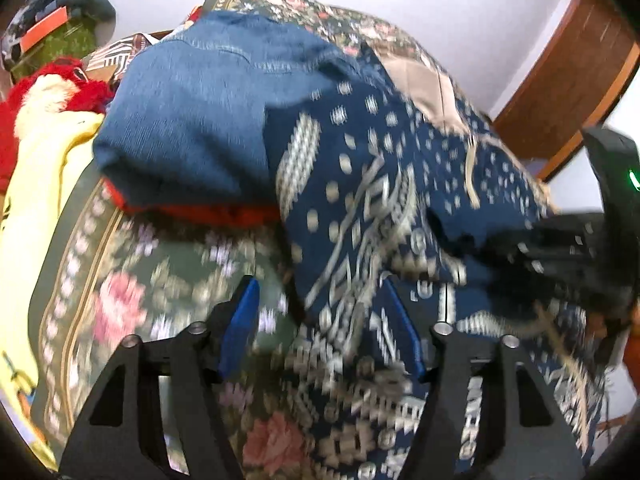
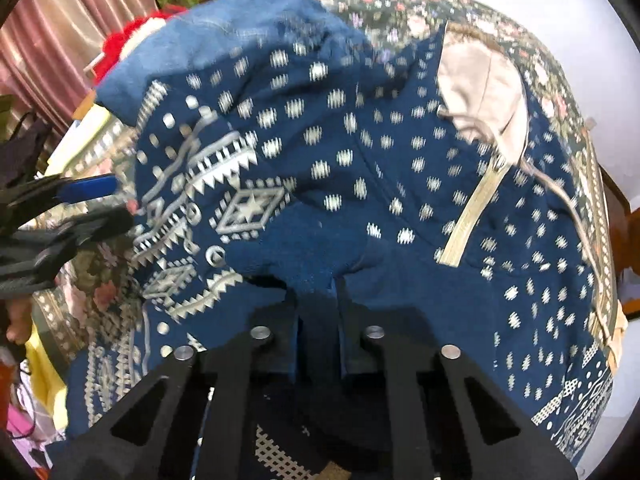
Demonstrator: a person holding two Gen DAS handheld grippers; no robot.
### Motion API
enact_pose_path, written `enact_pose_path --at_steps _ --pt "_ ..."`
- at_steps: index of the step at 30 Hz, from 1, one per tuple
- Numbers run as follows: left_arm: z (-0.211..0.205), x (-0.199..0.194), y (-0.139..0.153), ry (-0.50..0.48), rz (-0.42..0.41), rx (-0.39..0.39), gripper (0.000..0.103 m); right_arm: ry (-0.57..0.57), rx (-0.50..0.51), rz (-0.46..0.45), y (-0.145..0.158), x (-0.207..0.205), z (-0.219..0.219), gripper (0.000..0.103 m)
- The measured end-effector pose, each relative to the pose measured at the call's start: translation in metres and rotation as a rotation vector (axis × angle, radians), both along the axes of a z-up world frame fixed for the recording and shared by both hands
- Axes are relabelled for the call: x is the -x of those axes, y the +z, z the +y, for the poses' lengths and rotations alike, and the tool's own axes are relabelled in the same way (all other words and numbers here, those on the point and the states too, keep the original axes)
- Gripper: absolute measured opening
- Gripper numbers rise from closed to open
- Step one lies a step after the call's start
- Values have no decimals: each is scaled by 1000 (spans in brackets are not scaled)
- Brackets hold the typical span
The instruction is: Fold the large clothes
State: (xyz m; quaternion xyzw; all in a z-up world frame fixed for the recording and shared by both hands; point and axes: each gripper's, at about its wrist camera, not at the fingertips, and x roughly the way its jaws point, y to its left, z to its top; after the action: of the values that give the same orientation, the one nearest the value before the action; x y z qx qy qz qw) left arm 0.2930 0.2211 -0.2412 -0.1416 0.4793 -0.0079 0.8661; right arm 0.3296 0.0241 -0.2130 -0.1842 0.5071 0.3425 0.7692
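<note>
Now we are mid-fold on the patterned navy hoodie, which fills the middle of both views, spread over the floral bedspread. Our right gripper is clenched on a navy fold at lower centre; our left gripper stands released, its blue pads straddling the hoodie's edge. Next, we judge, the left must pinch that edge. Folded jeans at upper left lie over the hoodie and crowd the fold

The hoodie is navy with cream dots and diamond bands, its hood lining beige. The jeans are blue. The bedspread is green with pink roses.
</note>
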Motion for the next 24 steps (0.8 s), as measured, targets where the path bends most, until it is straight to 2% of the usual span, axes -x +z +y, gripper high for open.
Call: enact_pose_path --at_steps 5,7,9,10,11,14,18,21,24 --pt "6 -33 -19 37 52 85 39 -95 -135 -56 43 -14 -28 11" --pt "4 -44 -28 48 81 117 25 -135 -172 -105 60 -19 -41 11" --pt "0 -41 -27 62 80 107 20 -190 -205 -151 79 -23 -55 11" --pt "-4 -39 -26 61 74 97 13 -217 -222 -166 86 -27 -63 11" --pt "-6 -39 -22 58 66 81 11 -256 -235 -189 94 -29 -77 11" --pt "-13 -31 -6 61 30 22 7 -322 -258 -233 105 -36 -105 10" --pt "-8 -23 13 68 -6 -1 7 -416 -312 -254 117 -35 -146 10" --pt "-6 -28 13 77 5 -13 7 -473 -334 -249 111 -31 -172 10" --pt "-7 -35 7 102 27 -24 7 -518 -337 -198 92 -30 -193 10"
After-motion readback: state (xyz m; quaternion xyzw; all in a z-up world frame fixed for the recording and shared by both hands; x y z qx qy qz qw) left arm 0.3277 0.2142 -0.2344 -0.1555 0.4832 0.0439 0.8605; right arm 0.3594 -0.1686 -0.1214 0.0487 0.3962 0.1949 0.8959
